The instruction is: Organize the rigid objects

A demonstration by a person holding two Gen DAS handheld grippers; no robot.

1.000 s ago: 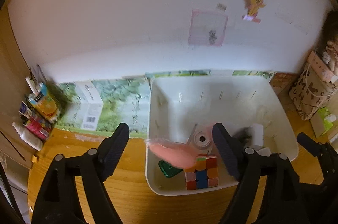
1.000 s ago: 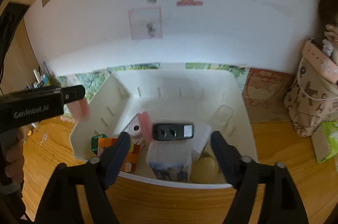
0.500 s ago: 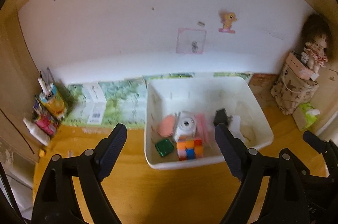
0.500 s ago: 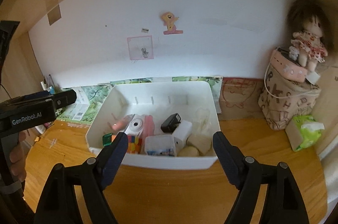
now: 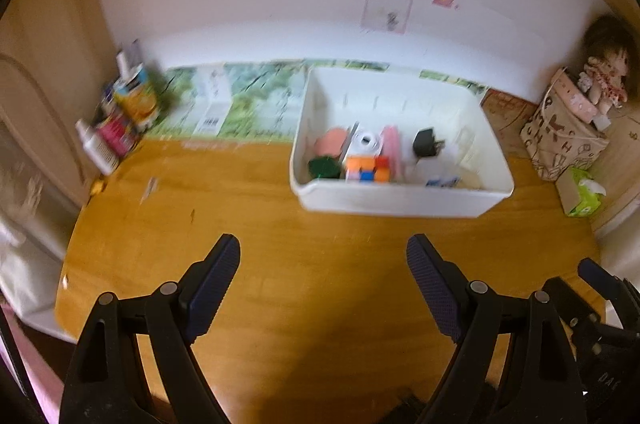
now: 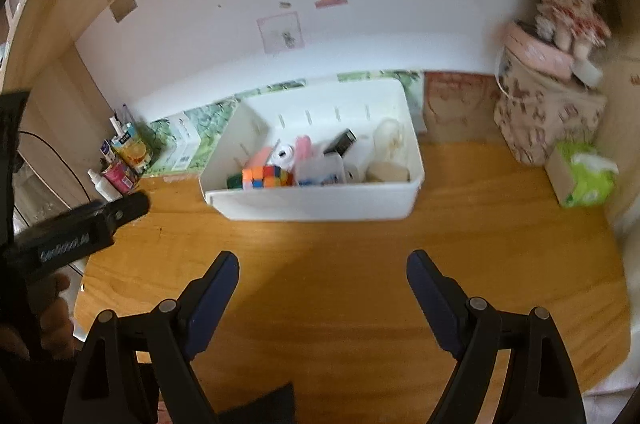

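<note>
A white bin (image 5: 400, 208) stands on the wooden desk near the wall. Inside lie a colour cube (image 5: 366, 168), a green piece (image 5: 324, 168), a pink oval (image 5: 330, 140), a white round gadget (image 5: 366, 142) and a black adapter (image 5: 426, 143). My left gripper (image 5: 323, 248) is open over bare wood, well short of the bin, with nothing between its fingers. My right gripper (image 6: 322, 260) hangs in front of the bin (image 6: 320, 204), its jaws opening and empty. The cube (image 6: 266, 177) shows there too. The left tool's black body (image 6: 80, 232) is at the left edge.
Bottles and cartons (image 5: 120, 120) cluster at the desk's left end. Green-printed boxes (image 5: 240, 104) line the wall. A patterned bag (image 5: 564, 140) with a doll on top and a green tissue box (image 5: 582, 192) sit at the right. A hand (image 6: 52, 324) grips the left tool.
Both grippers have drawn back from over the bin, which now looks smaller and farther off. A pink piece seen in mid-air at first now rests in the bin.
</note>
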